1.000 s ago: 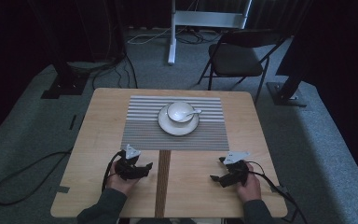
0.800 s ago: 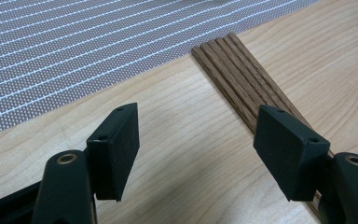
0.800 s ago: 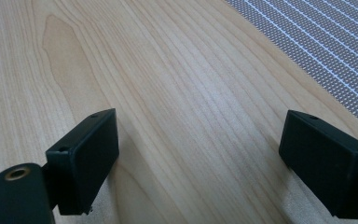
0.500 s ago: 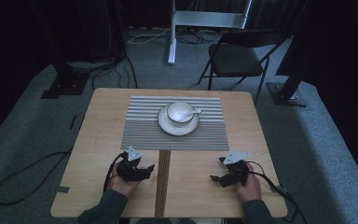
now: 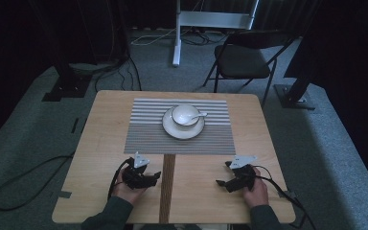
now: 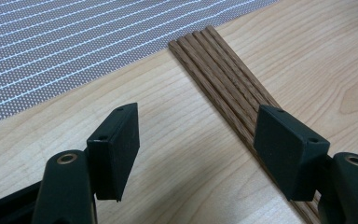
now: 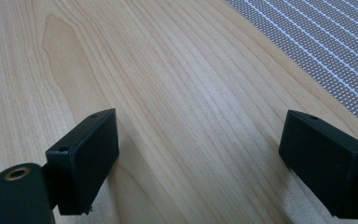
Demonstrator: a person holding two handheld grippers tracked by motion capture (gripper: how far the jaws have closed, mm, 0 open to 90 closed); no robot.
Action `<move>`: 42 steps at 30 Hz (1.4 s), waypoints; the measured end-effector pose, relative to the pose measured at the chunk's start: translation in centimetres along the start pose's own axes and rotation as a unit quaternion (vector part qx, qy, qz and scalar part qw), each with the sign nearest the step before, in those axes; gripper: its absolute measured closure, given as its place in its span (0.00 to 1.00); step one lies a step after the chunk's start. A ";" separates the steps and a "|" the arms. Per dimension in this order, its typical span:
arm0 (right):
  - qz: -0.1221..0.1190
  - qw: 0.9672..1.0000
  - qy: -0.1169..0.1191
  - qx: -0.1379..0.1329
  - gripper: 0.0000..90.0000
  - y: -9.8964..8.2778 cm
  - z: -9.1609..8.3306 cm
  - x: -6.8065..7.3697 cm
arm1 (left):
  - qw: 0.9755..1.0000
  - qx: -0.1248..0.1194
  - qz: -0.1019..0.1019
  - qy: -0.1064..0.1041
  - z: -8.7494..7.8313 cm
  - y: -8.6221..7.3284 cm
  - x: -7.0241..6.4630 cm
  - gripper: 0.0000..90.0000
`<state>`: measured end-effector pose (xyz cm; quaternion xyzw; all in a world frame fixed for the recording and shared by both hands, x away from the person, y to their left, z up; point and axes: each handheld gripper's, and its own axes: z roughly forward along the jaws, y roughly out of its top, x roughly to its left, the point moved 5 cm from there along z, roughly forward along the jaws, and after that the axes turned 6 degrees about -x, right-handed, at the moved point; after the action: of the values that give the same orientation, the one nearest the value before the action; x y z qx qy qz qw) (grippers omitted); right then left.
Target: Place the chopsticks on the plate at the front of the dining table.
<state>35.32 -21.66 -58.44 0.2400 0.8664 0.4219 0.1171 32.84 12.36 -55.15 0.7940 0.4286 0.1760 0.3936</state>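
High view: a person sits at a wooden table (image 5: 100,143), a gripper in each hand near the front edge.
Left gripper (image 5: 154,177): low over the wood, tips pointing toward a bundle of brown sticks (image 5: 168,187) that runs from the striped mat (image 5: 143,134) back to the table's front edge.
Right gripper (image 5: 221,182): on the other side of the sticks, well apart from them, over bare wood.
Centre of mat: a white cup (image 5: 186,114) with a spoon (image 5: 197,116) in it sits on a saucer (image 5: 184,130), far from both tools.
Left gripper view: jaws stand wide apart and hold nothing; the right-hand jaw overlaps the sticks (image 6: 223,79), the left-hand one hangs over bare table (image 6: 177,154). Whether the jaw touches the sticks cannot be told.
Risk here: the sticks lie loose side by side, so a closing jaw likely catches only the outer ones, or nudges the row sideways and scatters it.
Second risk: they lie flat on the wood, so jaws set too high may skate over the top.
Right gripper view: jaws spread wide and empty over plain table (image 7: 177,93), the mat (image 7: 326,51) at the upper corner.
Risk here: little from this hand, unless a reach across knocks the row.
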 end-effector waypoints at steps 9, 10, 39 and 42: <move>0.000 1.000 0.000 0.000 0.13 0.0 0.0 0.0 | 1.000 0.001 0.005 -0.005 0.1 -0.1 -0.5 0.37; 0.000 1.000 0.000 0.000 0.13 0.0 0.0 0.0 | 1.000 0.002 0.006 -0.006 0.1 -0.2 -0.6 0.37; 0.000 1.000 0.000 0.000 0.13 0.0 0.0 0.0 | 0.999 0.019 0.020 -0.016 0.5 -0.7 -1.9 0.46; 0.000 1.000 0.000 0.000 0.13 0.0 0.0 0.0 | 0.999 0.022 0.023 -0.019 0.5 -0.7 -2.0 0.47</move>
<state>35.32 -21.66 -58.44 0.2400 0.8664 0.4220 0.1171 31.60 10.73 -55.93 0.8152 0.4065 0.1606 0.3799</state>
